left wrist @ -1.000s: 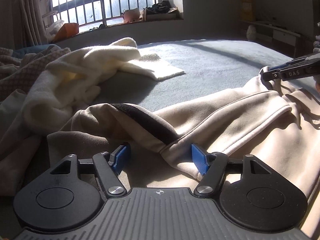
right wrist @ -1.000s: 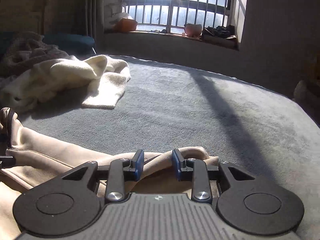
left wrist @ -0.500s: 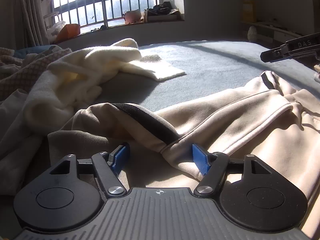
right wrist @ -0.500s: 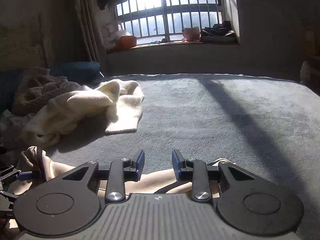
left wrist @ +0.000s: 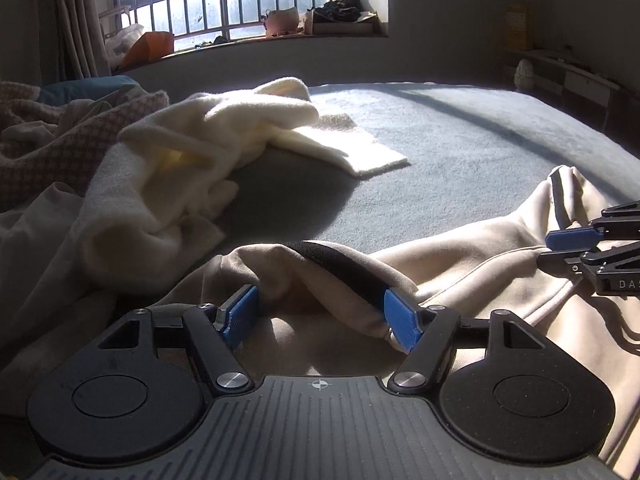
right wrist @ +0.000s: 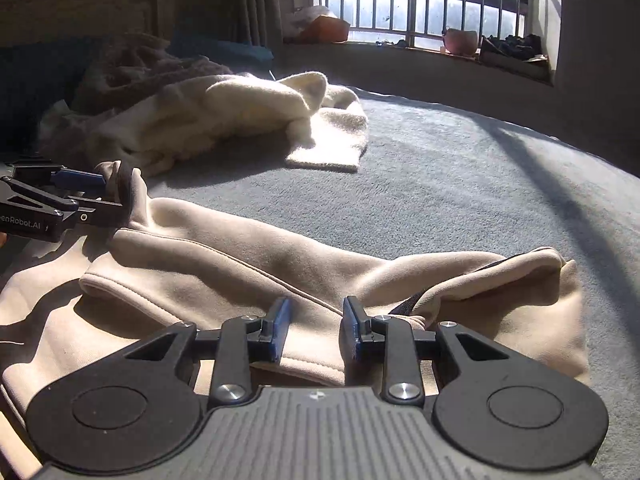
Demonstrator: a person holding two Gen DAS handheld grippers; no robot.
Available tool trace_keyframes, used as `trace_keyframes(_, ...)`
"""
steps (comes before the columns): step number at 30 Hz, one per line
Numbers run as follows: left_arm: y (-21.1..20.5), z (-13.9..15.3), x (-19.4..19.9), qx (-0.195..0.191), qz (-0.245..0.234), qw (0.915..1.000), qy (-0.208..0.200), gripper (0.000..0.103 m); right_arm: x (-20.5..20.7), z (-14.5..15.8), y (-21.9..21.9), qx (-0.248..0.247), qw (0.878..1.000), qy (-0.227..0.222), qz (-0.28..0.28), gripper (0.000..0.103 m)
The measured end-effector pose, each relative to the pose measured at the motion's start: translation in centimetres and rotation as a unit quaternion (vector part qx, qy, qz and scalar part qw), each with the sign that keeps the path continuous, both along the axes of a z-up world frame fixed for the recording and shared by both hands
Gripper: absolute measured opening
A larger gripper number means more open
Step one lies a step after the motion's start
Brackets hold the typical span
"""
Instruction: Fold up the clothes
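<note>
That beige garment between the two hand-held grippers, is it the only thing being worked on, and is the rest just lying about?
In the job:
- beige garment
- left hand-held gripper, open around its dark-trimmed edge
- right hand-held gripper, open over its hem

Just lying about:
- cream towel
- checked blanket
- pot on the windowsill

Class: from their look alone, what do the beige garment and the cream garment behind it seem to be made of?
Beige garment: probably smooth cotton-blend sweatshirt knit; matte, soft folds, stitched seams, dark ribbed band. Cream garment: probably fleece or woolly knit; fuzzy, thick, rounded folds.
</note>
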State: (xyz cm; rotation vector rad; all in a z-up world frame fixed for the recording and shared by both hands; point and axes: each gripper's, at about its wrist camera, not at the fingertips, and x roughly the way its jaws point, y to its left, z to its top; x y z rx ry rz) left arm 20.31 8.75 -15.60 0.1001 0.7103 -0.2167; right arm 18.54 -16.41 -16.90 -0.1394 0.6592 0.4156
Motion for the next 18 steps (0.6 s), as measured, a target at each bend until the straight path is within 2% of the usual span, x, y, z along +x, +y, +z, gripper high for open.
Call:
trace_keyframes(2, 1.7, -1.0, 1.1, -0.031, 0.007, 0.9993, 0.017, 0.070, -0.1, 0.0, -0.1, 0.000, 1.000, -0.001, 0.000, 0.031)
trace_keyframes(4, 2.7, -1.0, 1.3, -0.045, 0.027, 0.9986, 0.009, 0.069, 0.0, 0.0, -0.1, 0.000, 1.000, -0.002, 0.001, 0.031)
trace_keyframes(6, 3.8, -1.0, 1.4, -0.068, 0.049, 0.9965, 0.003, 0.060, 0.0, 0.0, 0.0, -0.001, 1.000, -0.004, 0.001, 0.031)
trace_keyframes(8, 4.5, -1.2, 1.2, -0.088, 0.058, 0.9944, 0.001, 0.057, 0.0, 0.0, 0.1, -0.002, 1.000, -0.005, 0.001, 0.031)
trace_keyframes(13, 5.1, 0.0, 0.1, -0.097, 0.044, 0.9943, -0.006, 0.057, -0.1, -0.1, 0.1, 0.000, 1.000, -0.007, 0.000, 0.031)
trace_keyframes(15, 5.5, 1.2, -0.7, -0.100, 0.046, 0.9937, -0.024, 0.061, -0.1, -0.1, 0.0, 0.002, 1.000, -0.007, 0.000, 0.031)
trace_keyframes(18, 4.4, 2.4, -0.6, -0.070, 0.028, 0.9958, -0.052, 0.065, -0.1, -0.2, 0.0, 0.004, 1.000, -0.009, -0.001, 0.031)
